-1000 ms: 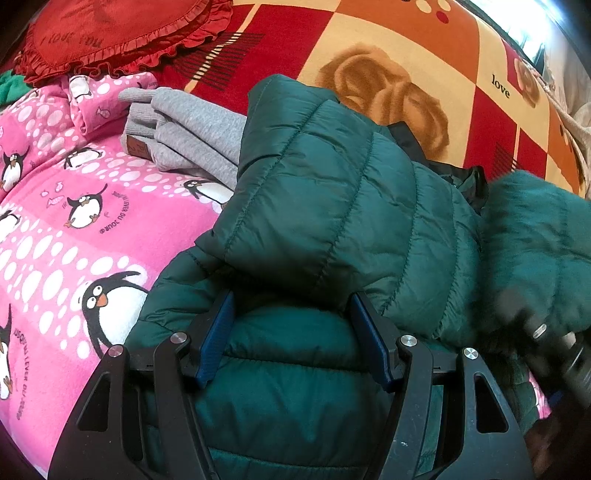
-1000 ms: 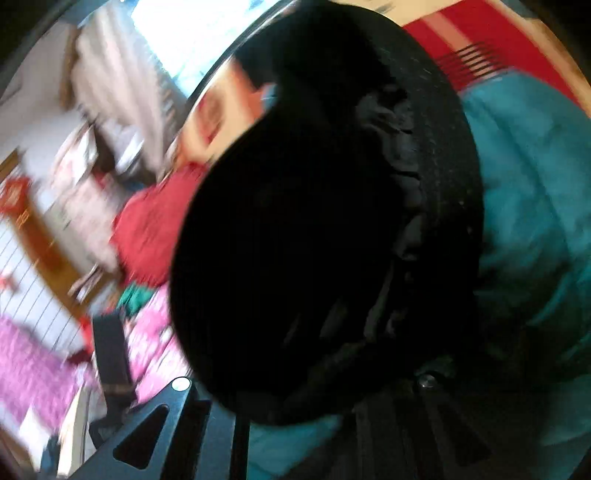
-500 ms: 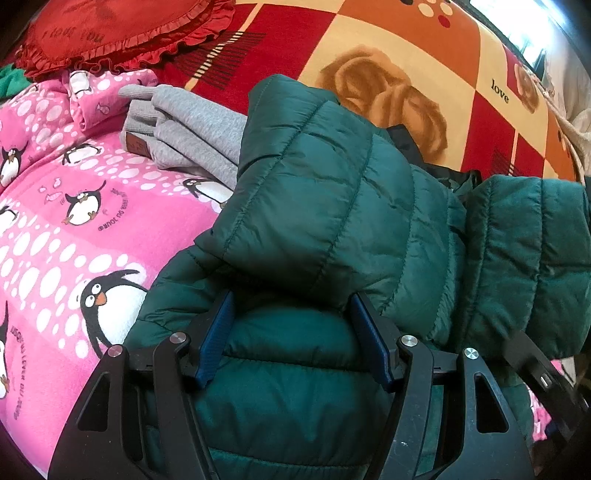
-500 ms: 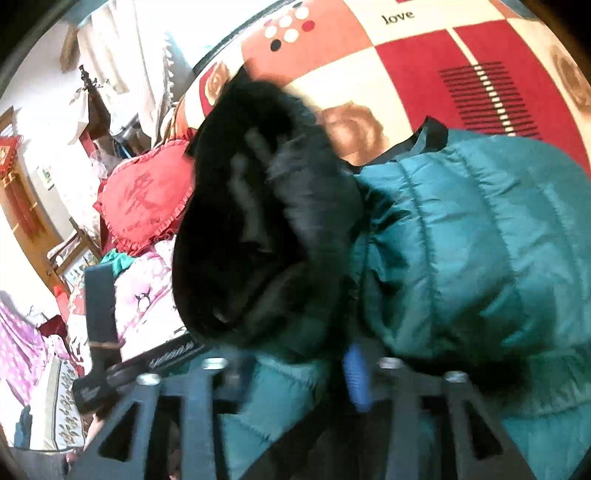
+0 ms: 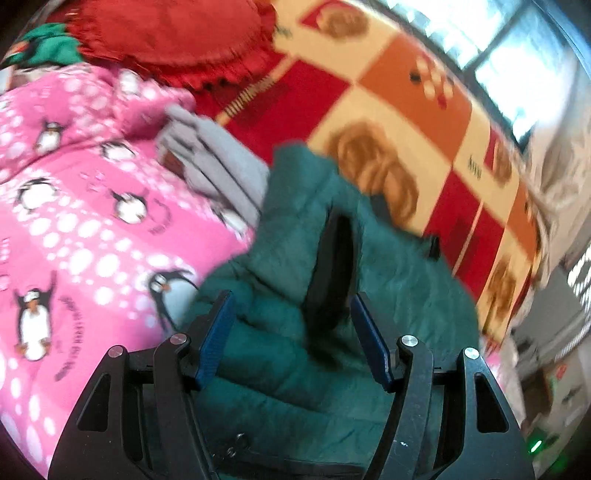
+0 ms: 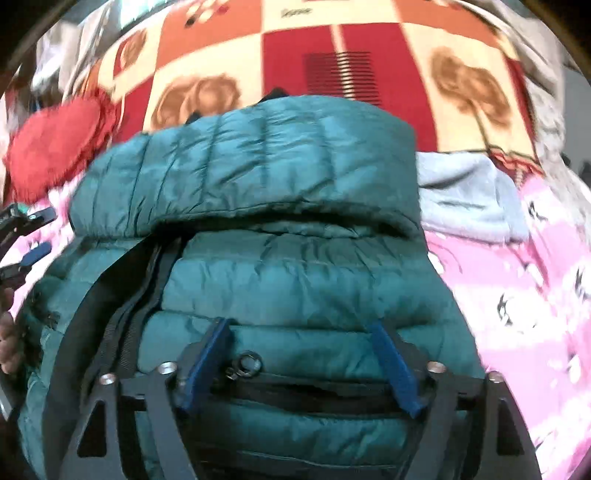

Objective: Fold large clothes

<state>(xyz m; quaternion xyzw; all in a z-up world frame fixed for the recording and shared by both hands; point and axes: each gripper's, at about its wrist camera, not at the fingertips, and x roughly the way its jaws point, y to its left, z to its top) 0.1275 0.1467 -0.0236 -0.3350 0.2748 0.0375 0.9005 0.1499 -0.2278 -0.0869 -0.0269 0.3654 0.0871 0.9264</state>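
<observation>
A dark green quilted puffer jacket point(image 5: 295, 350) lies on the bed, partly folded, with a sleeve laid across its top point(image 6: 251, 166). Its black zipper edge point(image 6: 122, 314) runs down the left side in the right wrist view. My left gripper point(image 5: 291, 332) is open above the jacket, blue pads wide apart, holding nothing. My right gripper point(image 6: 301, 350) is open too, low over the jacket's lower hem near a metal snap point(image 6: 245, 363). The left gripper also shows at the left edge of the right wrist view point(image 6: 26, 236).
A pink penguin-print blanket point(image 5: 74, 240) lies beside the jacket. A folded grey garment point(image 5: 218, 166) rests on it. A red ruffled cushion point(image 5: 166, 33) sits at the back. The red, orange and cream rose-pattern bedspread point(image 5: 406, 110) covers the bed.
My right gripper has let go of the sleeve, which now lies across the jacket, and has swung round to the hem. My left gripper has lifted and pulled back. Both views are motion-blurred.
</observation>
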